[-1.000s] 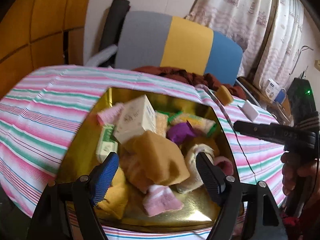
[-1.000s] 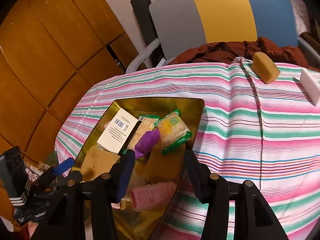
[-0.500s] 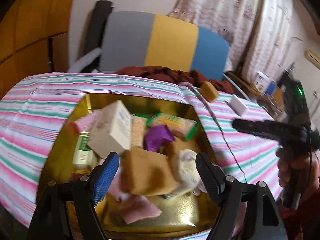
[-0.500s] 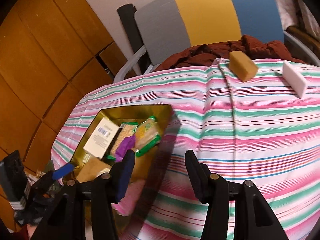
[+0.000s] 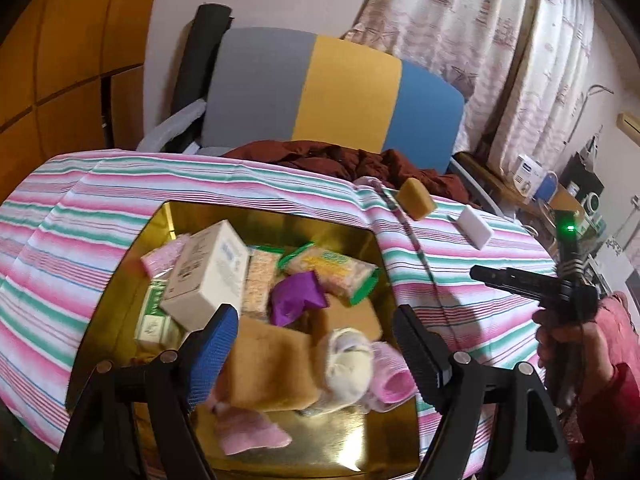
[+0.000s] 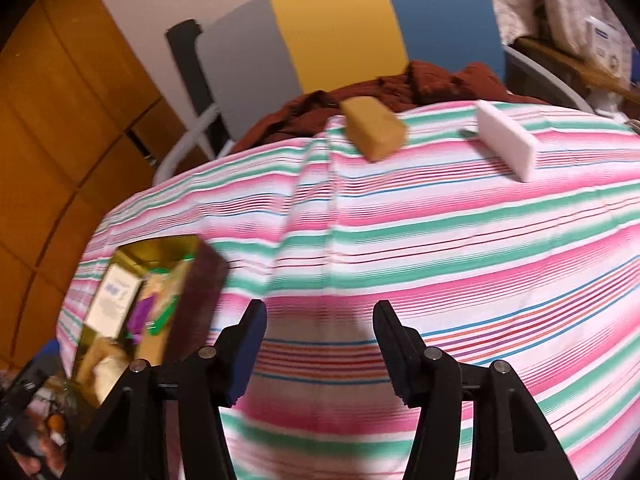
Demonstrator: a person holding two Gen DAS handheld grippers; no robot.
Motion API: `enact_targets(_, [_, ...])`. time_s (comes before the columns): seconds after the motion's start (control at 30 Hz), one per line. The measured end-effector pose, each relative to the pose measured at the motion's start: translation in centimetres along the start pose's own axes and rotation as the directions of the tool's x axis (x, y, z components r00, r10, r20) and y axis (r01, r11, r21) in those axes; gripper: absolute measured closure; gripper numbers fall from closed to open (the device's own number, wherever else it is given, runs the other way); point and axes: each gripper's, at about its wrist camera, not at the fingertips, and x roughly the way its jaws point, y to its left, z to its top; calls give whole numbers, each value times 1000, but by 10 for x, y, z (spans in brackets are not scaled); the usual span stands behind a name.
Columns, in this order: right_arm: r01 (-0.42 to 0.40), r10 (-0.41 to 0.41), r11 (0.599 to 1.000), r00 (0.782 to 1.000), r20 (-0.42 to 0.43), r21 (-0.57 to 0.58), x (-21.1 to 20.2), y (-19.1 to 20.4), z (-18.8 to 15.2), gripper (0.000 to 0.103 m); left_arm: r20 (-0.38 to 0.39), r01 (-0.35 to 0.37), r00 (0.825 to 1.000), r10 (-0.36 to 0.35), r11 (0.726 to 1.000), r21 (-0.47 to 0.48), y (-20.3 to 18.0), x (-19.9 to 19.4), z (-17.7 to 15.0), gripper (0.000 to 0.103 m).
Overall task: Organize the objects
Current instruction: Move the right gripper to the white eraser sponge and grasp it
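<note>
The shallow gold metal tray point(image 5: 280, 220), heaped with a cream cardboard box point(image 5: 208, 272), a purple wrapper point(image 5: 296, 296) and tan sponges, is seen on the pink-and-green striped tablecloth point(image 6: 440, 248). The left gripper point(image 5: 316, 344) is held wide and empty above the tray's near end. The right gripper point(image 6: 318, 344), also wide and empty, has been swung off the tray since a second ago and is now over bare cloth, facing a tan sponge block point(image 6: 374, 128) and a white foam block point(image 6: 506, 144).

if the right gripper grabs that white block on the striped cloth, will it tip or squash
The white block stands on a narrow edge, so a nudge may tip it. It looks foam-like, probably light and squashy. The open right gripper appears wide enough.
</note>
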Motion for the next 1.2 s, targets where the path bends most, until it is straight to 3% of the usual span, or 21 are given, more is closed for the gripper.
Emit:
enact_targets(0.43, [227,-228,972,974,13,55,21,-107,55,44,-92,57,994,-53,997,47,-44,36,17,22])
enact_targets(0.63, [302,-305,952,951,51,51,35,-127,88,44,-126,80,990,-70,994,79,-64,55,28,22])
enact_targets(0.73, [325,-330,944,940,84,63,43,-134,110,38,-145,97,986,-84,992,84,-74,62,35,22])
enact_targets(0.9, [306,-313,948,947,74,91,61,-146,132,37,-159,108,983,-87,986,129,-97,73,49,22])
enact_targets(1.0, [281,-283,959,956,77,36,67,-134,129,31,-162,121,982,-95,980,157,-111,80,56,22])
enact_targets(1.1, [141,-140,990,987,76,-8,64,-122,120,33,-168,137,980,-109,976,167,-123,89,61,22])
enact_targets(1.2, [125,-129,991,983,130,39,53,-129,118,32,-179,144,977,-113,975,172,-131,97,62,22])
